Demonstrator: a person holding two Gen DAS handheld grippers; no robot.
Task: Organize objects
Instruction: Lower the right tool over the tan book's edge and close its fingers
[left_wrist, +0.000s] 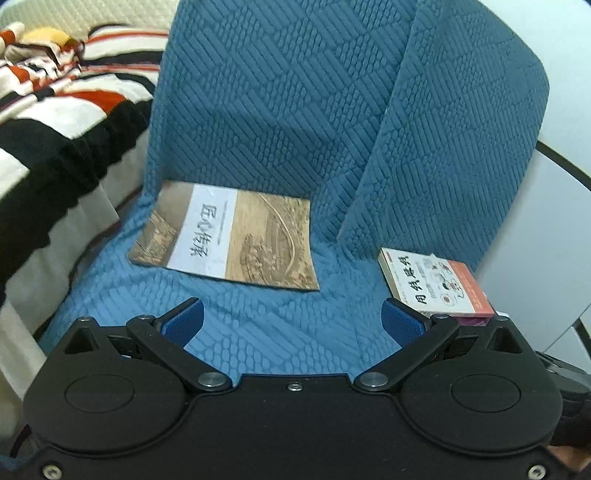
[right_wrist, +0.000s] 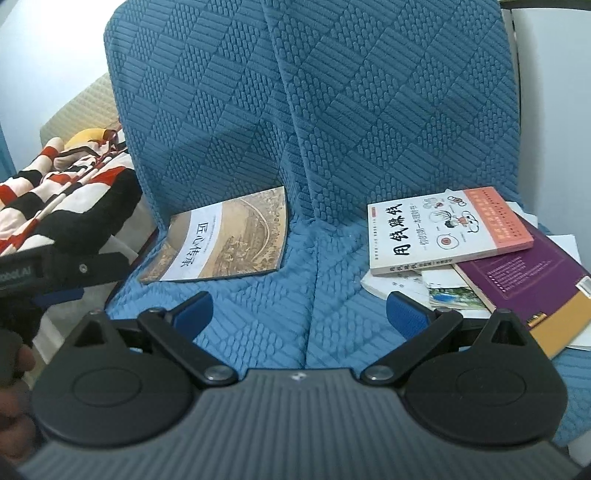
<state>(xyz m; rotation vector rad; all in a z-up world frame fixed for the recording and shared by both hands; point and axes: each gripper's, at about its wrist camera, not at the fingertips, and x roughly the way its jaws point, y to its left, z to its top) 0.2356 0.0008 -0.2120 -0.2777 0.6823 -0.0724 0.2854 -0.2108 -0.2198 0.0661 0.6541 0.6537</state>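
Right wrist view: my right gripper (right_wrist: 299, 314) and left gripper (left_wrist: 291, 319) gape empty; sorting seems unstarted. Next, presumably the white paperback (right_wrist: 443, 236).

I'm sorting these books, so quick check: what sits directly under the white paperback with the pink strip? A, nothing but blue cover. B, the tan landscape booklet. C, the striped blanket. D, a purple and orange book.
D: the white paperback with the pink strip overlaps the purple and orange book.
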